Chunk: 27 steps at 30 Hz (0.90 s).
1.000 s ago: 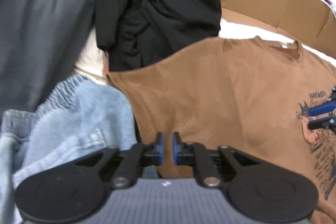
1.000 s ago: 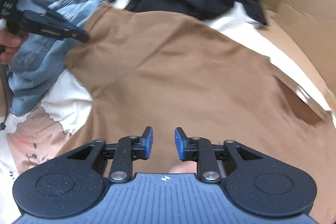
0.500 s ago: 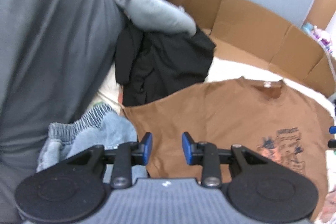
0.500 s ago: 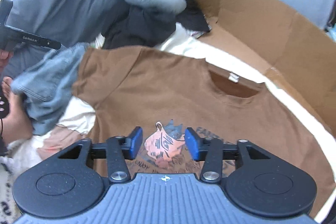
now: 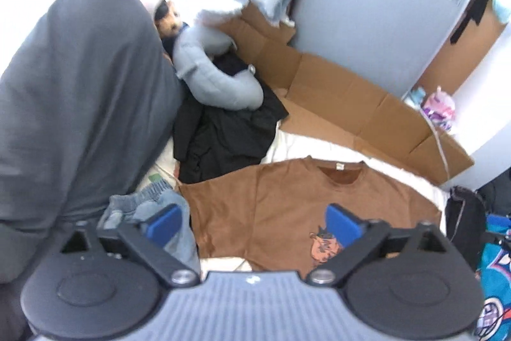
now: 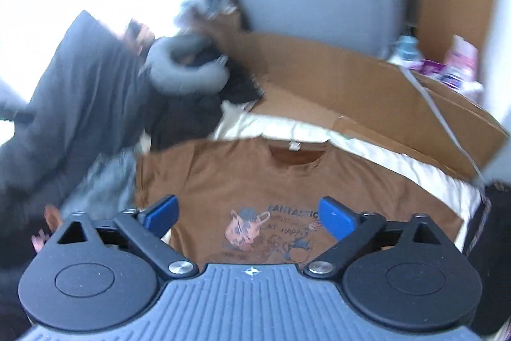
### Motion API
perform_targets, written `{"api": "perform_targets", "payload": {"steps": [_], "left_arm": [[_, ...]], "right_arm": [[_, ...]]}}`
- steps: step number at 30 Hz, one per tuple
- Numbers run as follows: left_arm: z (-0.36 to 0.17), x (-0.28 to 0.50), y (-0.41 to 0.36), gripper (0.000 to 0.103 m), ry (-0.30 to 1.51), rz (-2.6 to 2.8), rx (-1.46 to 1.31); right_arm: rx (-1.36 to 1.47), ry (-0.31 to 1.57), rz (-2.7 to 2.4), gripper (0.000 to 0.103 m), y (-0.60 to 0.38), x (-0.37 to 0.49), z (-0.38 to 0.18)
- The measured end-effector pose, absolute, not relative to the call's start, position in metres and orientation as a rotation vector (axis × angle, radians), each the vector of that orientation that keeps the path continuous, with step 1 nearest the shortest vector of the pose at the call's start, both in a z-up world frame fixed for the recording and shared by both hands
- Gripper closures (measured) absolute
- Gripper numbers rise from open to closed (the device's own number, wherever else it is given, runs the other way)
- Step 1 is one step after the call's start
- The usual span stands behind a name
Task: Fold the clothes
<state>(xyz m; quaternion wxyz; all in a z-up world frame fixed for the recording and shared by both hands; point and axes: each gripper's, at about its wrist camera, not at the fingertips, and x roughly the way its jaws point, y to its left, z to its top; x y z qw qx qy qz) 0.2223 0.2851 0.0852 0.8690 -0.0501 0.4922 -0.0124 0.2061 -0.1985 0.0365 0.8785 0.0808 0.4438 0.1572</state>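
The brown T-shirt (image 5: 287,206) lay spread flat, print up, on the cream bedding (image 6: 399,162) beside the cardboard (image 5: 351,104). Both the left gripper (image 5: 254,221) and right gripper (image 6: 247,213) hung wide open, empty. Only the right view showed the lettering (blurred); only the left showed the blue garment (image 5: 495,264).

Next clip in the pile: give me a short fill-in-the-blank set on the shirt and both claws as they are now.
1. The shirt spread flat, print side up, is ____ in colour.
2. The left claw and the right claw both have their jaws ____, holding nothing.
3. In the left wrist view, the garment bunched just beyond the shirt's sleeve is ____ in colour.
4. Along the far side of the bedding stands a sheet of flattened ____.

Missing words: brown; open; black; cardboard
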Motion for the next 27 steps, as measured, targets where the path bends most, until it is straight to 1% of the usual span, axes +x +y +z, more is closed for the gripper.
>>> {"api": "perform_targets", "payload": {"steps": [3, 6, 12, 17, 21, 27], "left_arm": [[0.123, 0.199, 0.280, 0.001, 1.022, 0.021, -0.130], [0.157, 0.180, 0.268, 0.001, 1.009, 0.030, -0.129], [0.196, 0.166, 0.250, 0.000, 0.966, 0.011, -0.121], [0.203, 0.163, 0.242, 0.000, 0.946, -0.025, -0.136], [0.195, 0.169, 0.237, 0.001, 0.936, -0.066, -0.140], [0.166, 0.181, 0.223, 0.001, 0.946, -0.192, -0.144]], "right_arm": [[0.280, 0.879, 0.247, 0.000, -0.214, 0.190, 0.063], [0.384, 0.889, 0.275, 0.000, -0.223, 0.173, 0.077], [0.448, 0.876, 0.276, 0.000, -0.231, 0.149, 0.088], [0.423, 0.873, 0.252, 0.000, -0.239, 0.141, 0.101], [0.404, 0.870, 0.233, 0.000, -0.246, 0.134, 0.112], [0.404, 0.879, 0.192, 0.000, -0.263, 0.118, 0.119]]}}
